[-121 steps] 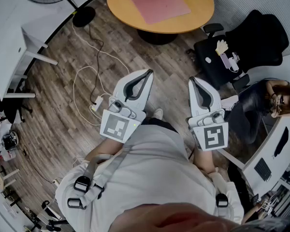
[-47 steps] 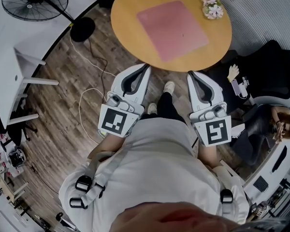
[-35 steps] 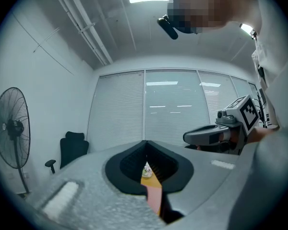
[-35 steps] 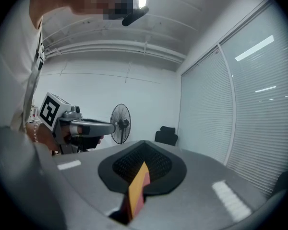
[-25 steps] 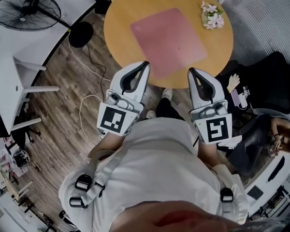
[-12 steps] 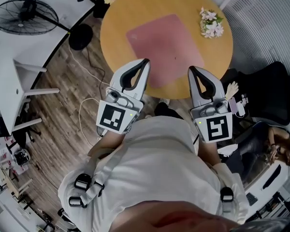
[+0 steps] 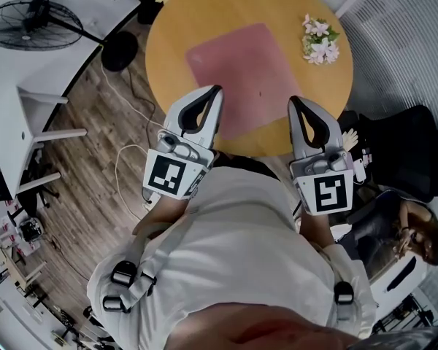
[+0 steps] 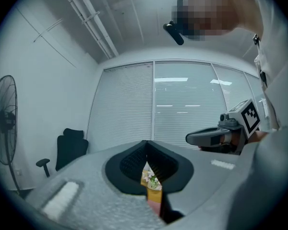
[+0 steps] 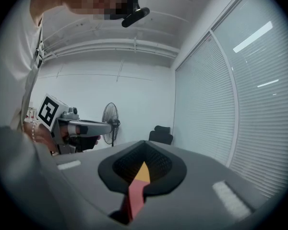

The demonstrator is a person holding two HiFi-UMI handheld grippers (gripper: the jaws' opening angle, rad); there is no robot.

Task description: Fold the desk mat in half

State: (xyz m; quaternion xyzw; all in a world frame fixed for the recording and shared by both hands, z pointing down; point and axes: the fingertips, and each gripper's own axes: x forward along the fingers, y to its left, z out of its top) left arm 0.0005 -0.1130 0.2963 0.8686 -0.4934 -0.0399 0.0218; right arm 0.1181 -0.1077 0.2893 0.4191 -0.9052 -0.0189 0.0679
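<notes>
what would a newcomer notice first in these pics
The pink mat lying flat on the round wooden table draws the eye first. Next come the two white tools with marker cubes, the left tool and the right tool, both shut and empty, pointing in over the table's near side. A small bunch of flowers sits on the table to the right of the mat.

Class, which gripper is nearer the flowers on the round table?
Right. The right gripper is just short of the flowers; the left gripper sits farther left, by the pink desk mat's near-left edge.
</notes>
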